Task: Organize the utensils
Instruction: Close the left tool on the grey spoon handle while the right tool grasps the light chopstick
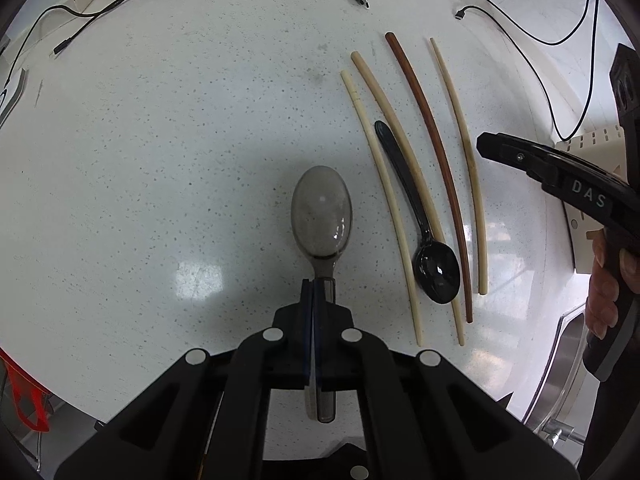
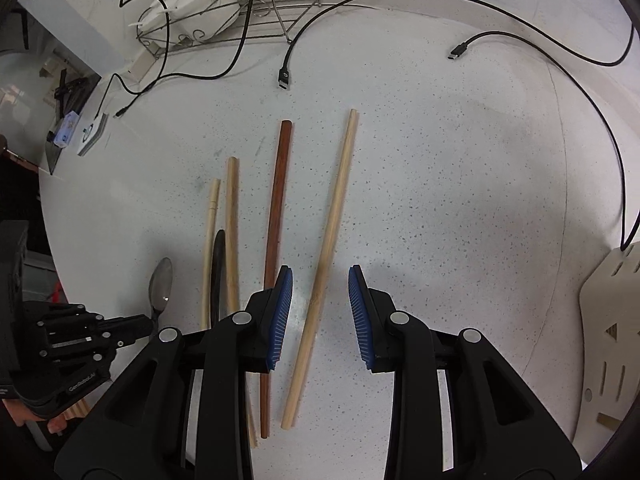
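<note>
My left gripper (image 1: 316,286) is shut on the handle of a translucent grey spoon (image 1: 322,216), whose bowl points away from me over the white speckled counter (image 1: 160,160). To its right lie several chopsticks: pale ones (image 1: 384,184), one dark brown (image 1: 432,152), and a black spoon (image 1: 436,272) among them. In the right wrist view my right gripper (image 2: 319,270) stands open above a pale chopstick (image 2: 334,216) that lies between its blue pads (image 2: 282,312) without touching them. The brown chopstick (image 2: 278,200) lies just left of it. The left gripper (image 2: 148,322) with the grey spoon (image 2: 161,280) shows at the lower left.
Black cables with USB plugs (image 2: 283,76) trail across the far counter. A wire rack (image 2: 224,16) with a white dish stands at the back. A beige perforated board (image 2: 612,320) lies at the right edge. A metal sink rim (image 1: 568,360) is at the near right.
</note>
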Available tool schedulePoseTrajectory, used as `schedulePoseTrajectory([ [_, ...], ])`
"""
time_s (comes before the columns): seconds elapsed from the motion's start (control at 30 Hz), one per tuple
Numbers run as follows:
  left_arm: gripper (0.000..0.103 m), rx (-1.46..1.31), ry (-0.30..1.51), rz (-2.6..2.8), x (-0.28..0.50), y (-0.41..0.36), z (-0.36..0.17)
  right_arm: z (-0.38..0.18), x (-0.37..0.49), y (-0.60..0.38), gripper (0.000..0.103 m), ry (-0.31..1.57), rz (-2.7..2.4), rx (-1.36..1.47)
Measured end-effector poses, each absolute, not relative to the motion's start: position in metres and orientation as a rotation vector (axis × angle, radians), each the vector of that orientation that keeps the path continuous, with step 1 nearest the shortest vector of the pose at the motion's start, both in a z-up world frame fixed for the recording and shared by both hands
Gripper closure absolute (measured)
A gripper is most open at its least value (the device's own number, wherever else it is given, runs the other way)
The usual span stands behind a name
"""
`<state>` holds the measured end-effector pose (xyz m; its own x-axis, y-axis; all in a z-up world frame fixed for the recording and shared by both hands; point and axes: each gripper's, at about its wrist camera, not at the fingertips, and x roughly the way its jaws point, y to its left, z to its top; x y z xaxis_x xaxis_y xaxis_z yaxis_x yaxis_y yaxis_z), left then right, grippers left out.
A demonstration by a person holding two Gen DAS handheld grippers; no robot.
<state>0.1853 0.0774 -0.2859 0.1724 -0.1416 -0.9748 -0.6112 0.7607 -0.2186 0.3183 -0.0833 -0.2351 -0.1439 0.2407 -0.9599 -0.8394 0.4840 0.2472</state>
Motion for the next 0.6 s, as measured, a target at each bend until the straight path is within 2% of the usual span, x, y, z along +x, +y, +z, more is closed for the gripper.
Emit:
schedulePoseTrajectory([
  [0.23,0.102,-0.702,1.359,0.362,0.173,0.090,-0.281,-0.245,0.310,-0.061,0.076,1.393,0.961,-0.713],
  [0.3,0.102,-0.711,1.352,0.360,0.171,0.092,-0.281,-0.250,0.310,-0.055,0.086,1.421,0.940,-0.738],
  [0.37,0.102,-0.721,1.347,0.359,0.167,0.093,-0.281,-0.255,0.309,-0.051,0.090,1.440,0.917,-0.762],
  [0.6,0.102,-0.734,1.335,0.351,0.156,0.095,-0.281,-0.259,0.299,-0.036,0.097,1.426,0.891,-0.858],
])
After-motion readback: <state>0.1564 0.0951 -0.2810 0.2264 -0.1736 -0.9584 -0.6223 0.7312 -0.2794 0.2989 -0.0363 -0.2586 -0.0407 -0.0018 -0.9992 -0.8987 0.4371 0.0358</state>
